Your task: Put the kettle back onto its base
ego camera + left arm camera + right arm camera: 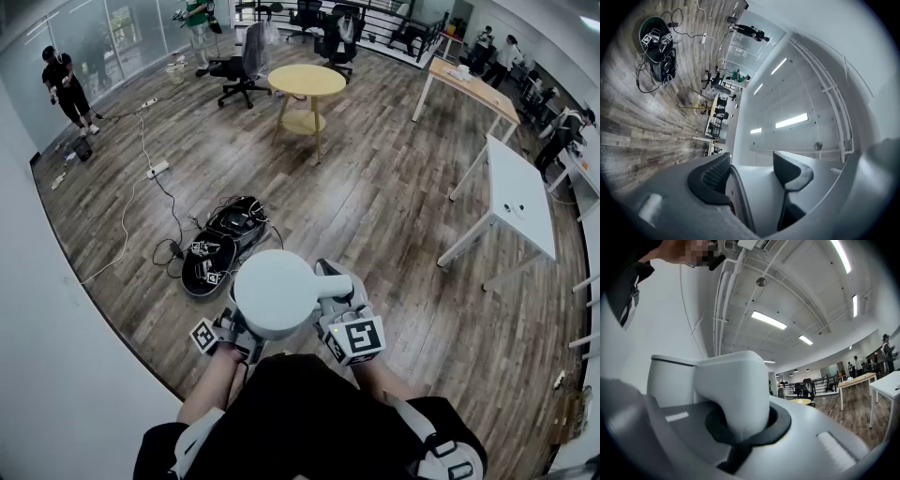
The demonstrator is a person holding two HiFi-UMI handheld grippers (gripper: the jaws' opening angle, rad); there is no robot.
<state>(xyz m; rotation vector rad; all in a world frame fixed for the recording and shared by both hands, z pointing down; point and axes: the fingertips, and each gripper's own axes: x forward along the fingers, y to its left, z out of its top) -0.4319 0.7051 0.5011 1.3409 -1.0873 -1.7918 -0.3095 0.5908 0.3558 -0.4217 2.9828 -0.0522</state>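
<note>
A white kettle (272,292) hangs in the air in front of the person's chest, seen from above with its round lid up. My right gripper (330,289) is shut on the kettle's handle (733,390), which fills the right gripper view beside the kettle's body (670,380). My left gripper (236,336) sits at the kettle's lower left side. In the left gripper view its jaws stand wide, and the white kettle wall (757,197) fills the gap between both pads. The kettle's base shows in none of the views.
Wooden floor lies below. Black bags with cables (225,246) lie on it just ahead, a cord trailing left. Farther off stand a round yellow table (307,82), office chairs (242,64) and white tables (520,192). A white wall (56,375) runs along the left. People stand at the back.
</note>
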